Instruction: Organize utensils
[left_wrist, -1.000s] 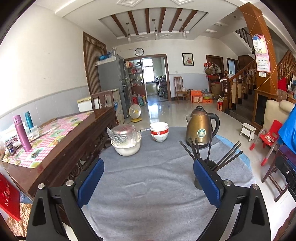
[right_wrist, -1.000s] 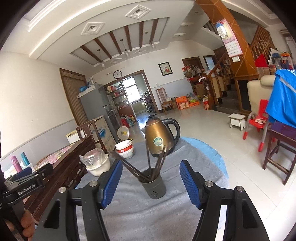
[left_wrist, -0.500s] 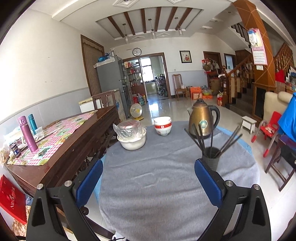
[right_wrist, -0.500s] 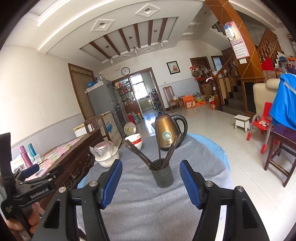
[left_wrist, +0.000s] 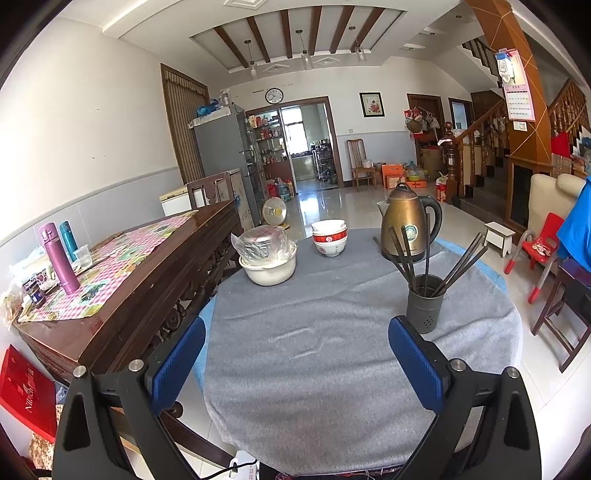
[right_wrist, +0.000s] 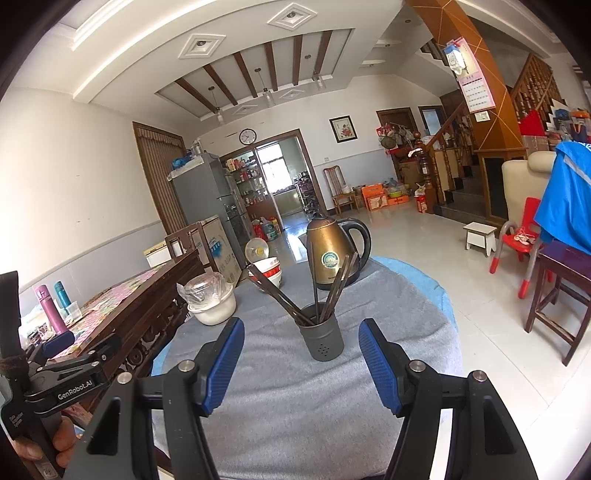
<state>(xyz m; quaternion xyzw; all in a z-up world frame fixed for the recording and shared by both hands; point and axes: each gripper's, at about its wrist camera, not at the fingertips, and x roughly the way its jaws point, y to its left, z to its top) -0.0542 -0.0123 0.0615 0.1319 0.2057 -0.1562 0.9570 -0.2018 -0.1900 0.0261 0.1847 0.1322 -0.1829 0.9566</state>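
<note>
Dark chopsticks (right_wrist: 291, 301) stand splayed in the grey perforated holder (right_wrist: 322, 339).

Bright daylit interior, sharp focus, both wrist views.
Daylight enters through the far doorway (left_wrist: 303, 144), glaring off the floor (left_wrist: 325, 203); fisheye bending and dark vignette at edges.

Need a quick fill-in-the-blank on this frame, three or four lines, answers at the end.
1. The chopsticks stand in a dark ____.
2. Behind it sits a bronze ____.
3. The right gripper has its fingers ____, holding nothing.
4. The table is covered by a ____ cloth.

Answers: holder; kettle; open; grey
</note>
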